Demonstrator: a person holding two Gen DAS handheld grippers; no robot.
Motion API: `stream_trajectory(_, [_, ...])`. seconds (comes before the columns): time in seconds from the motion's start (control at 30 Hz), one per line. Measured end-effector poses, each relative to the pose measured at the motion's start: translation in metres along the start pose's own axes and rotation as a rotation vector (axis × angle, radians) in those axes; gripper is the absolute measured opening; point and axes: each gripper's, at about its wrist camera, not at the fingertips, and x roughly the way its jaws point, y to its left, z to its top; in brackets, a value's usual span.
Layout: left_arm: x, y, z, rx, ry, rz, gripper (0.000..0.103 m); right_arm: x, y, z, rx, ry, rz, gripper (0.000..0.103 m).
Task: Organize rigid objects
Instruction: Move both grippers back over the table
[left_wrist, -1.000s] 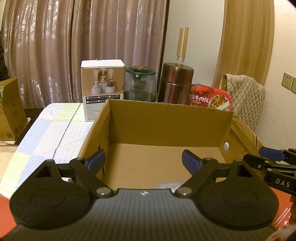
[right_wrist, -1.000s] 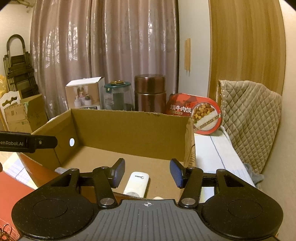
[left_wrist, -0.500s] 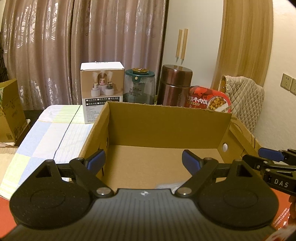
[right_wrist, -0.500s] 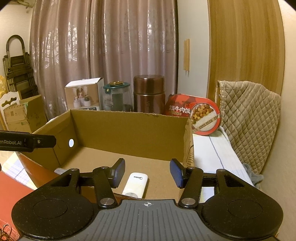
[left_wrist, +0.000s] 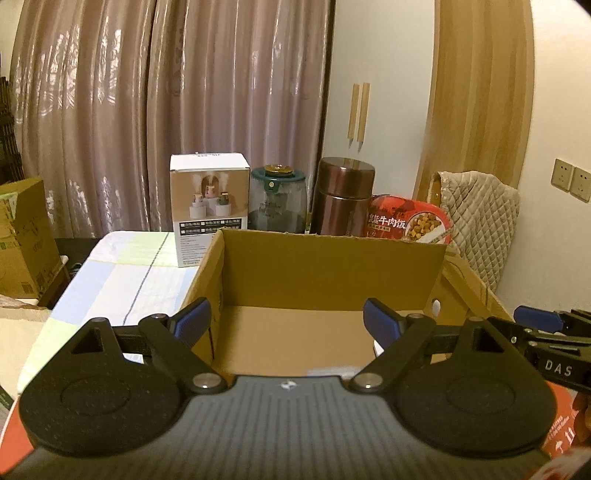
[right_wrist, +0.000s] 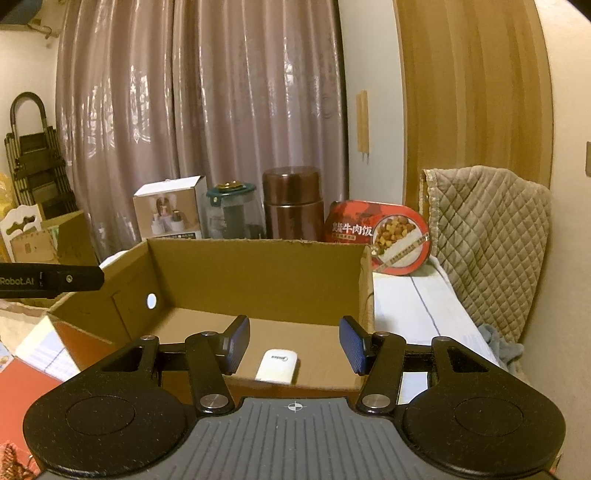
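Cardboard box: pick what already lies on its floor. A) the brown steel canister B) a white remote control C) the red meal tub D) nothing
B: the white remote control lies flat on the floor of the cardboard box, near its front wall, seen between the fingers of the right gripper.

**Open box, four items lined up behind it**

The cardboard box (right_wrist: 258, 273) stands open-topped on a striped cloth, plain brown, with a small round hole in each side wall. On its floor near the front lies a white remote (right_wrist: 277, 366), flat, logo end pointing to the back wall.

Behind the back wall stand four things in a row. At the left is a white carton (left_wrist: 208, 206) printed with a product photo, upright. Next comes a clear jar (left_wrist: 277, 199) with a dark green lid, then a brown metal canister (left_wrist: 345, 201). At the right a red meal tub (right_wrist: 380, 236) leans on edge, its lid facing forward.
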Motion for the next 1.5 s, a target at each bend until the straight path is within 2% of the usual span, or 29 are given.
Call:
stream_trajectory(0.27, [-0.054, 0.005, -0.036, -0.016, 0.014, 0.015, 0.087, -0.045, -0.003, -0.028, 0.054, 0.033, 0.003, 0.051])
stream_trajectory(0.57, [-0.118, -0.001, -0.100, -0.011, 0.075, 0.009, 0.087, -0.115, -0.003, -0.068, 0.120, 0.081, -0.015, 0.053])
stream_trajectory(0.7, [-0.145, -0.001, -0.128, 0.012, 0.102, 0.007, 0.087, -0.139, 0.001, -0.092, 0.132, 0.118, -0.024, 0.065])
stream_trajectory(0.83, [-0.165, 0.001, -0.152, 0.017, 0.136, 0.012, 0.087, -0.156, 0.010, -0.114, 0.121, 0.169, -0.010, 0.066])
stream_trajectory(1.07, [-0.183, 0.001, -0.175, 0.020, 0.178, 0.011, 0.087, -0.161, 0.029, -0.132, 0.104, 0.214, 0.066, 0.067])
stream_trajectory(1.4, [-0.170, 0.013, -0.189, 0.037, 0.249, -0.028, 0.087, -0.138, 0.047, -0.139, 0.116, 0.270, 0.167, 0.068])
stream_trajectory(1.5, [-0.165, 0.018, -0.188, 0.064, 0.251, -0.013, 0.088, -0.132, 0.051, -0.142, 0.109, 0.282, 0.168, 0.068])
